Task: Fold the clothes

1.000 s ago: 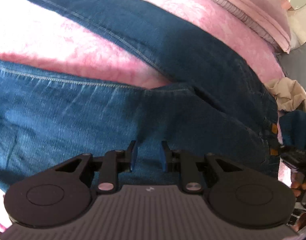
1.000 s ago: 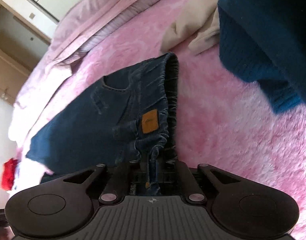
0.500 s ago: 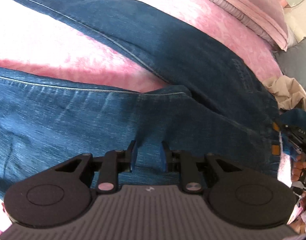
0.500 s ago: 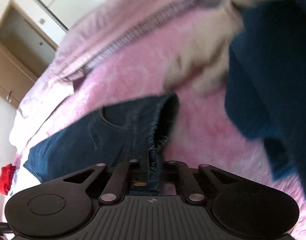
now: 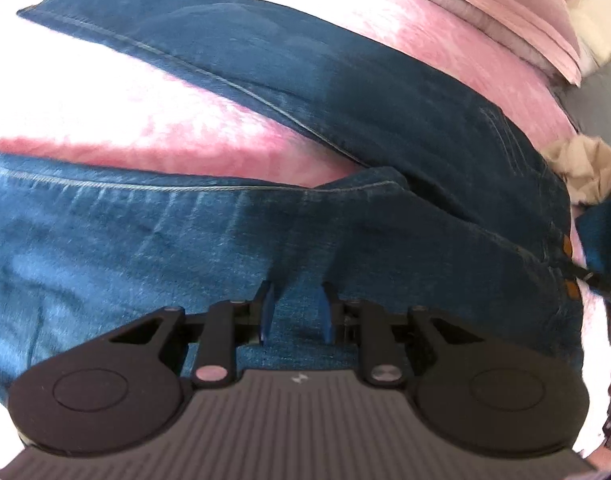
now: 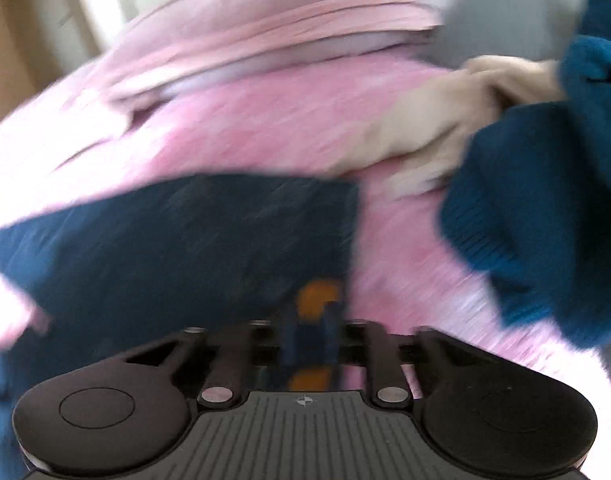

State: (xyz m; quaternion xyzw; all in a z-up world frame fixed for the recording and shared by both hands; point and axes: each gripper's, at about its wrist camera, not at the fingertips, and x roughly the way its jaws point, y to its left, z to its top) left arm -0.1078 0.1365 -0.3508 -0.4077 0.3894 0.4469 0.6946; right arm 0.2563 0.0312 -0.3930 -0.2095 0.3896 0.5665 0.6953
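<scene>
Right gripper (image 6: 307, 330) pinches jeans (image 5: 345, 128) waistband; left gripper (image 5: 293, 312) spread over denim. Risk: one-corner hold, waistband bunches.

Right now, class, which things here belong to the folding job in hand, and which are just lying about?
In the job:
jeans
left tool, open over the jeans
right tool, shut on the jeans' waistband

Lying about:
blue sweater
beige garment
pink blanket
pillows
</scene>
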